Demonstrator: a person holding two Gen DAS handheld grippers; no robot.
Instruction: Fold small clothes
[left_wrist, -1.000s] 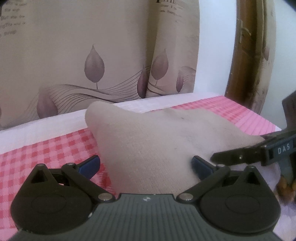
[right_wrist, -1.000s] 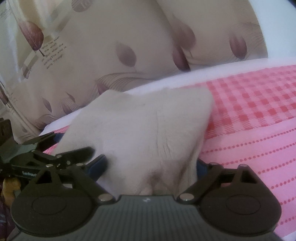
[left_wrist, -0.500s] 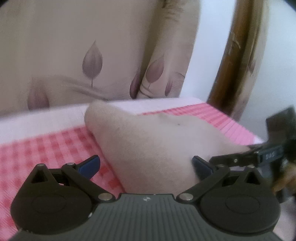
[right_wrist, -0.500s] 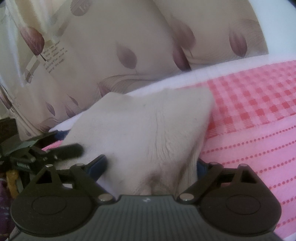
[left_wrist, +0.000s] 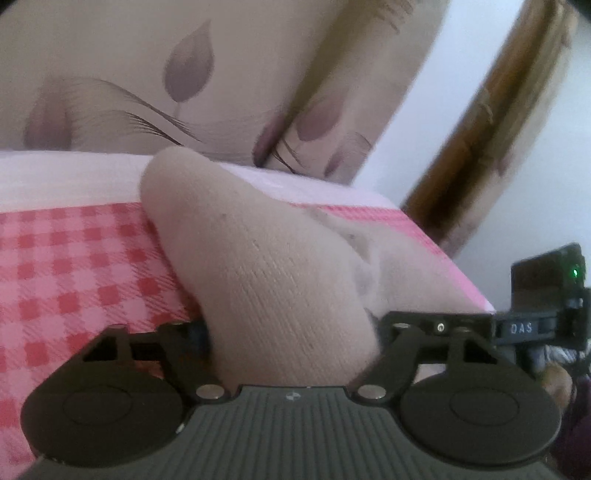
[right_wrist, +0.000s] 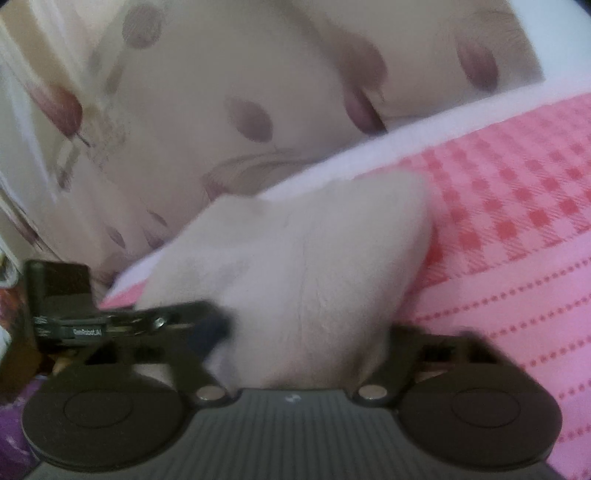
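A small beige knit garment (left_wrist: 266, 266) lies on the pink checked bedcover (left_wrist: 74, 266) and bunches up between both grippers. My left gripper (left_wrist: 291, 332) is shut on its near edge; the cloth fills the gap and hides the fingertips. My right gripper (right_wrist: 306, 332) is shut on the same garment (right_wrist: 314, 258) at its near edge. Each gripper shows in the other's view: the right one (left_wrist: 480, 328) at the garment's right side, the left one (right_wrist: 122, 321) at its left side.
A beige curtain with purple leaf print (left_wrist: 184, 74) hangs behind the bed. A brown wooden door frame (left_wrist: 487, 129) stands at the right. The bedcover's pink dotted part (right_wrist: 517, 295) spreads to the right. Purple cloth (right_wrist: 22, 443) lies low at the left.
Both grippers have closed onto the garment's near edge, and the cloth now bunches up higher. The left view has tilted. The two grippers stand closer together.
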